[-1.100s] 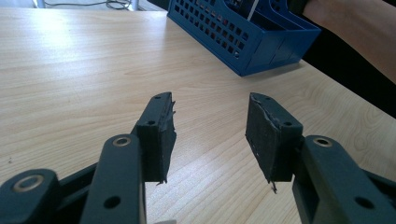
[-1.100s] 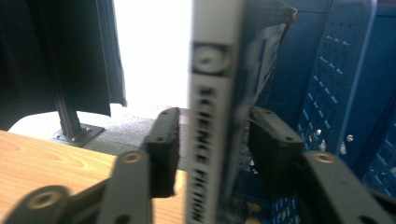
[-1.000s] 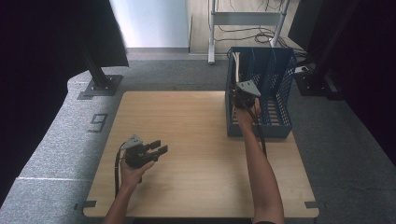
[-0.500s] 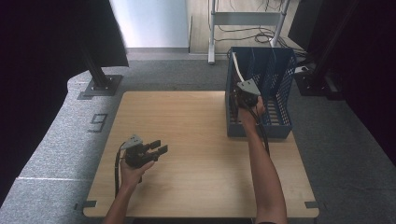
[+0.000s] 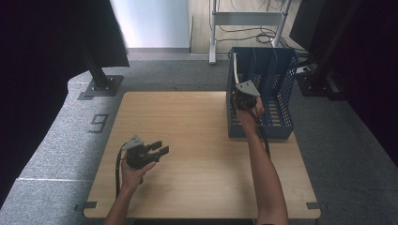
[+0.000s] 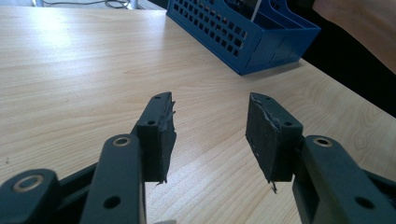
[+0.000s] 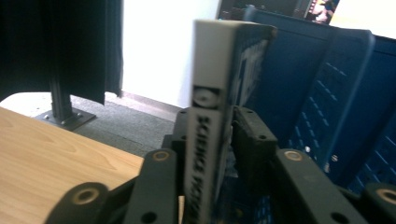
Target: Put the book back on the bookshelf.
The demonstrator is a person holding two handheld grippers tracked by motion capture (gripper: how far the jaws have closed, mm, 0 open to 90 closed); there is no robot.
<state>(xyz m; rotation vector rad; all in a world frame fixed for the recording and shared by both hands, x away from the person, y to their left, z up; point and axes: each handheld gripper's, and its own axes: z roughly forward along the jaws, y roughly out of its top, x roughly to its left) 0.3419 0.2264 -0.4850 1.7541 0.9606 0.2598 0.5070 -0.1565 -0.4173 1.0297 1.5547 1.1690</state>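
Observation:
A white-spined book stands upright at the left end of the blue slotted basket; its top shows as a pale strip in the high view. My right gripper reaches into the basket with the book between its jaws. Those jaws have just been opening, and the pads stand close beside the covers with a thin gap on the right. My right gripper sits under its grey plate at the basket's near left corner. My left gripper hovers low over the table, open and empty.
The wooden table stretches between the two hands. The basket stands at the table's far right corner. A dark curtain and a metal stand foot lie beyond the far left edge, on grey carpet.

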